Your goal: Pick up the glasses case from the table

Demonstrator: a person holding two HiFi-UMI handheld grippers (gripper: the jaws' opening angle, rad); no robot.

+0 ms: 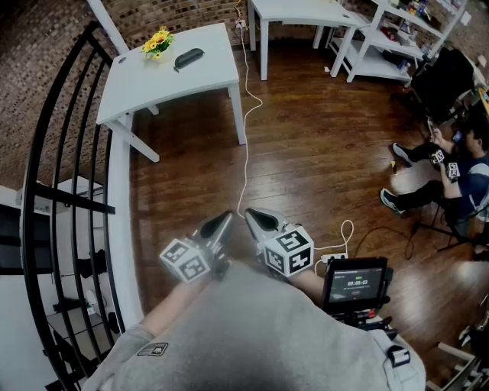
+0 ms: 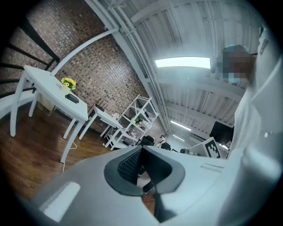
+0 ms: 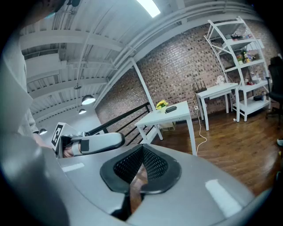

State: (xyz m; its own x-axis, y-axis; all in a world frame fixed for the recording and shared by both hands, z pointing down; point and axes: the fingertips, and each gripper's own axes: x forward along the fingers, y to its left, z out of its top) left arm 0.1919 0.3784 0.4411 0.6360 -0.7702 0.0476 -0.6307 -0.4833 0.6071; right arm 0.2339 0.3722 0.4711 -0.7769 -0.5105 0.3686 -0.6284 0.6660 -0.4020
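Note:
A dark oval glasses case (image 1: 189, 58) lies on a white table (image 1: 199, 76) at the far top left of the head view, beside a small bunch of yellow flowers (image 1: 157, 42). The case also shows small on the table in the left gripper view (image 2: 72, 99) and the right gripper view (image 3: 170, 108). Both grippers are held close to the person's chest, far from the table. My left gripper (image 1: 223, 221) is shut with nothing in it. My right gripper (image 1: 252, 215) is shut and empty too.
A black stair railing (image 1: 61, 191) runs down the left. A white cable (image 1: 248, 99) trails across the wooden floor. A second white table (image 1: 302, 11) and white shelves (image 1: 397, 30) stand at the back right. A seated person (image 1: 451, 176) is at the right.

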